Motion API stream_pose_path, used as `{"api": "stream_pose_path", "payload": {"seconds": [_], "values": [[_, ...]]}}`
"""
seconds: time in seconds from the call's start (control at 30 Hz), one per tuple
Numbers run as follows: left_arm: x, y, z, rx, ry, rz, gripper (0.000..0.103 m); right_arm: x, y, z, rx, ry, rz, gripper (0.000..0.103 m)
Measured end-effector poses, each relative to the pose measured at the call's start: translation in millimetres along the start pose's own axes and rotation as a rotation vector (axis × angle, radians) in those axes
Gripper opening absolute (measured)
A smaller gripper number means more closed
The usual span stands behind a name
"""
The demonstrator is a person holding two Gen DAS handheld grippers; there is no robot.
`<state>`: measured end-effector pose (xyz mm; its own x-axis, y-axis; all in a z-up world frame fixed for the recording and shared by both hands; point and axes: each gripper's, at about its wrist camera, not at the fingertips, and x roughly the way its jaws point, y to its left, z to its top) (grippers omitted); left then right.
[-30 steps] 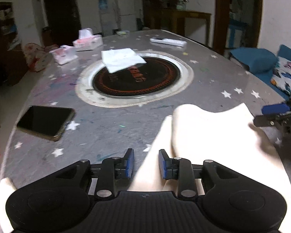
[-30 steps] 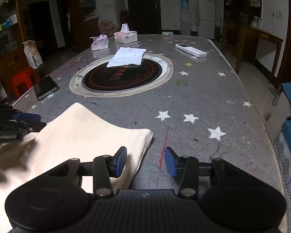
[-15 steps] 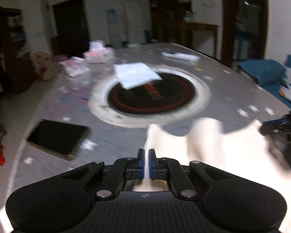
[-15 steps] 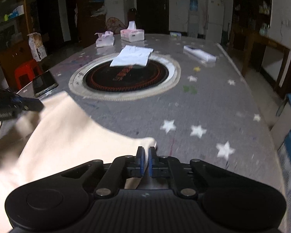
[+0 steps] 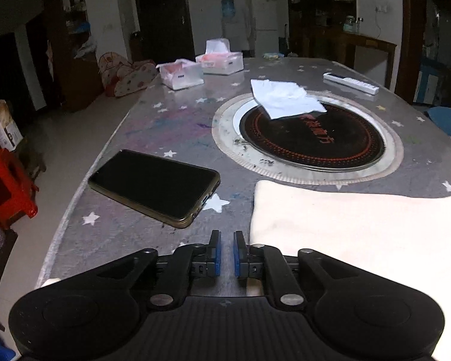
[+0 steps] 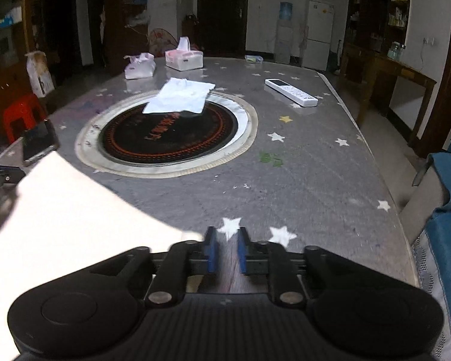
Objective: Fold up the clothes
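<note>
Now both slightly parted, empty, the left gripper (image 5: 226,252) and right gripper (image 6: 224,249) are flanking the cream cloth garment (image 5: 354,225) at lower frame, likely between folds; next needs an edge regrasped.

The cream-coloured folded cloth (image 5: 360,228) runs off the right edge of the left wrist view, and its near part is hidden behind the tongs' black body. In the right wrist view its surface is overexposed and blurred, and the dark phone (image 6: 39,143) is blurred.

The phone (image 5: 154,187) lies left of the garment (image 5: 357,225), burner (image 5: 312,138) beyond.
</note>
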<state>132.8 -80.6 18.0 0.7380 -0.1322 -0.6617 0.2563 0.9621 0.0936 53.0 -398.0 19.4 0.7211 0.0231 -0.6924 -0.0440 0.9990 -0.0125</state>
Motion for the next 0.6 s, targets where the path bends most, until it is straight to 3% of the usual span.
{"api": "stream_pose_path", "payload": {"seconds": [0.07,0.17,0.5,0.53,0.6], "values": [[-12.9,-1.7,-3.9,0.009,-0.011,-0.019,0.032,-8.1,-2.3,-5.2,0.016,0.001,0.022,0.017],[-33.9,-9.6,-14.0,0.035,-0.023,-0.066,0.043,-11.4,-1.4,-14.5,0.029,0.032,0.064,0.017],[-93.5,-21.9,-71.8,0.058,-0.016,-0.209,0.044,-1.4,9.8,-7.3,-0.002,0.035,0.075,0.017],[-99.2,-21.5,-77.5,0.057,-0.015,-0.219,0.044,-3.3,8.4,-6.8,0.02,0.03,0.085,0.019],[-110.9,-20.7,-88.8,0.056,-0.013,-0.244,0.044,-5.4,7.5,-6.9,0.045,0.027,0.105,0.037]]}}
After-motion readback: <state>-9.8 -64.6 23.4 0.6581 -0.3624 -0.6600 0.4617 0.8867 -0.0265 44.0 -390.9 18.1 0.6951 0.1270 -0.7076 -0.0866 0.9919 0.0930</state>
